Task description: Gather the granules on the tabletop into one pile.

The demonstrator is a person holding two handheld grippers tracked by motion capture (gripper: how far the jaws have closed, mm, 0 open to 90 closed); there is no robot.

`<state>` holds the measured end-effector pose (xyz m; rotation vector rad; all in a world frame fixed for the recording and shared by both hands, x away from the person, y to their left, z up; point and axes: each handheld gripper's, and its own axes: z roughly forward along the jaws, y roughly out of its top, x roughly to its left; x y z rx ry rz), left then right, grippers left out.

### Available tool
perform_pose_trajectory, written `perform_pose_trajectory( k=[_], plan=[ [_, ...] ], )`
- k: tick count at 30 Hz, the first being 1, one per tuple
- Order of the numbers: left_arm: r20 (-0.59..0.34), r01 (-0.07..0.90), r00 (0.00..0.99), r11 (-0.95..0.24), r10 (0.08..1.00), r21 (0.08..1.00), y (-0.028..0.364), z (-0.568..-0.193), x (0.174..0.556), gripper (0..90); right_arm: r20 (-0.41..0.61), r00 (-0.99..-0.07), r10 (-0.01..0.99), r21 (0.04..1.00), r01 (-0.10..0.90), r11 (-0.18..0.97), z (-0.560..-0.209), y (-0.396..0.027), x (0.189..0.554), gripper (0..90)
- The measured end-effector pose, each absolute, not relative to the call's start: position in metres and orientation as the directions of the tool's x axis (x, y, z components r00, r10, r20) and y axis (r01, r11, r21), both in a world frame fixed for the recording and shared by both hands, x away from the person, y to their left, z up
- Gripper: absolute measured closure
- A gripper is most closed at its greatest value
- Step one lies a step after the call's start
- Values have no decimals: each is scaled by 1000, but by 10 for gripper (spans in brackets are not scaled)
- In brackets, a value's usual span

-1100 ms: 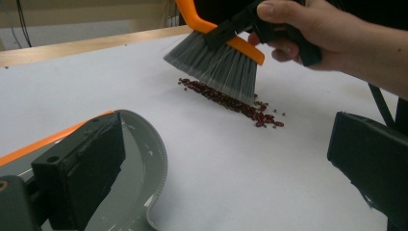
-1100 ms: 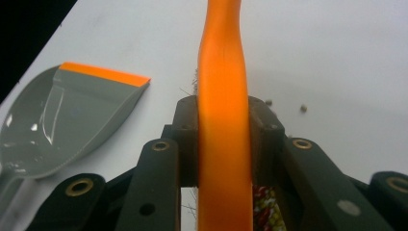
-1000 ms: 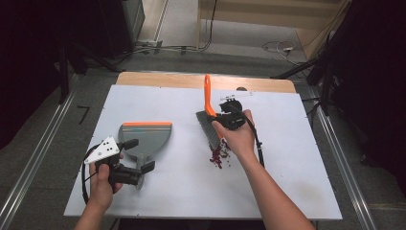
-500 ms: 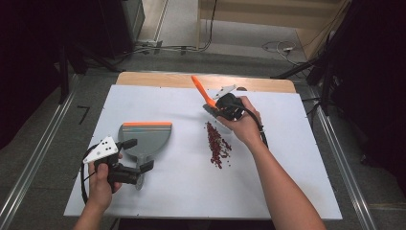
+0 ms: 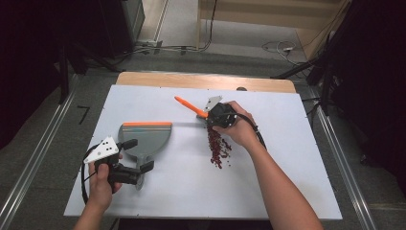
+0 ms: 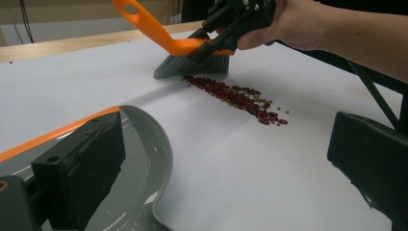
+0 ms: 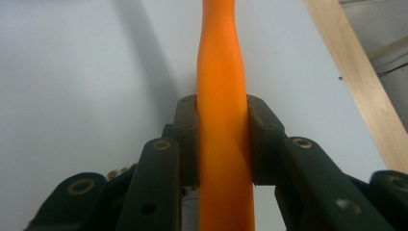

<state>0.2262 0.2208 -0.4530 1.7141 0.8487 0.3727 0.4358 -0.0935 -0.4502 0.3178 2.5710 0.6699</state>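
Right gripper [image 5: 214,115] is clamping the orange brush [image 5: 191,106] beside red beans [image 5: 218,146], left gripper [image 5: 136,158] is gaping by the grey dustpan [image 5: 146,136], nothing between, no readable labels.

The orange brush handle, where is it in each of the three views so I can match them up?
High view: brush handle upper middle, slanting up-left from the right gripper.
Left gripper view: top centre, above the grey bristles.
Right gripper view: centre, running up between the jaws.
Shared landmark: the wooden table edge.
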Motion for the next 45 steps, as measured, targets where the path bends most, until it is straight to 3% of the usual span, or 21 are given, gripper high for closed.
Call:
perform_pose_trajectory(
  k=[15, 45],
  plan=[
    [-171, 347, 693, -116, 701, 931, 218, -453, 226, 0, -353, -907, 231, 490, 32, 871, -452, -105, 402, 685],
    [-165, 341, 695, -120, 700, 932, 215, -451, 225, 0, -339, -925, 169, 474, -13, 881, -449, -120, 353, 685]
  ],
)
